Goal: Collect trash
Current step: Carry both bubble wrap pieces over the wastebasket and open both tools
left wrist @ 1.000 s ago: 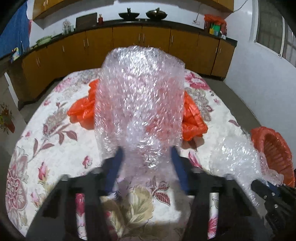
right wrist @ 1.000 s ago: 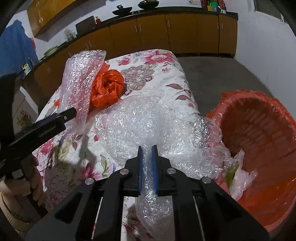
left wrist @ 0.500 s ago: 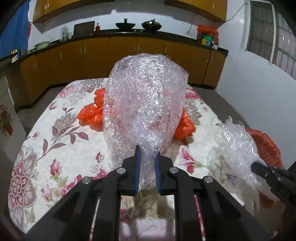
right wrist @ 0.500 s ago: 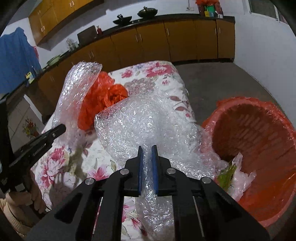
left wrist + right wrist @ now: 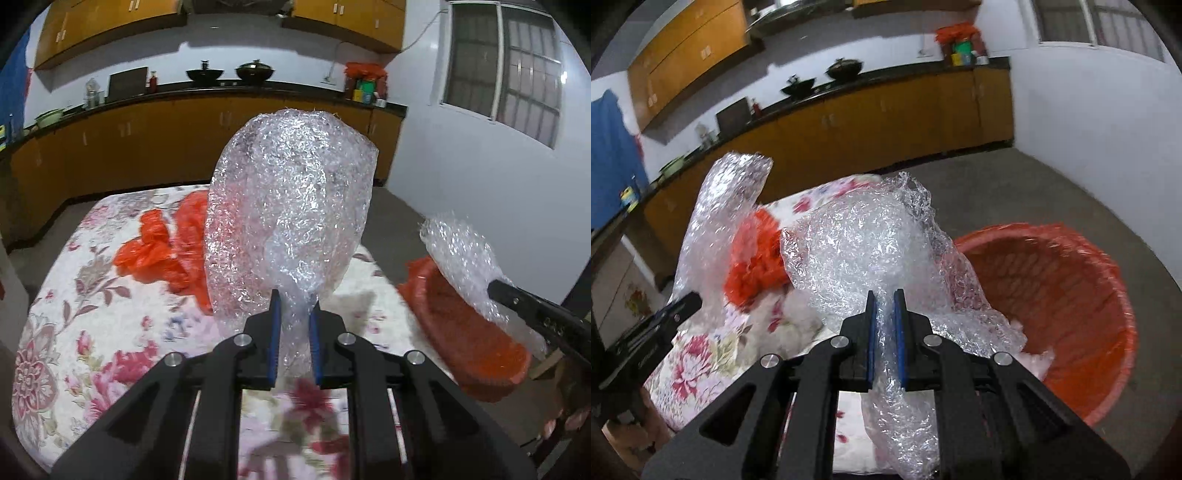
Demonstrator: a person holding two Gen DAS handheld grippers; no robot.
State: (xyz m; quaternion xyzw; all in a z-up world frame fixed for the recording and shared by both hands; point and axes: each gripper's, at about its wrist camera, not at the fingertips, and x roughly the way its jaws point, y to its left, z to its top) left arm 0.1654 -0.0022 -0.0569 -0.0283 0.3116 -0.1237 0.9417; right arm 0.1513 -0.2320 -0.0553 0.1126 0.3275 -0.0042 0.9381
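Gripping: both grippers pinch bubble wrap, each its own piece
Left gripper (image 5: 293,321): blue pads pressed on the gathered lower end of a tall wrap (image 5: 291,206); its jaws have just been closing, with that neck between them
Left wrap: stands upright from the pads, widening into a rounded dome above them, lifted off the table (image 5: 92,306)
Left wrap from the right view: the same sheet (image 5: 716,225) rises beside the left gripper's black finger (image 5: 665,317) at the left edge
Right gripper (image 5: 886,321): jaws nearly together, pinching a crumpled wrap (image 5: 871,254) with a thin fold between the pads
Right wrap: bulges forward above the pads, and a tail hangs down below and behind them, in front of the table's edge
Right wrap from the left view: the piece (image 5: 461,254) is held up at the right, over the near rim of the basket (image 5: 476,332)
Basket: red, on the floor just beside the table, its mouth tilted toward the camera in the right view (image 5: 1071,295); something pale lies inside near the rim
Bag: crumpled orange plastic (image 5: 159,254) lies on the flowered tablecloth behind the left wrap, untouched
Background: cabinets (image 5: 147,144) along the far wall, blurred in the right view
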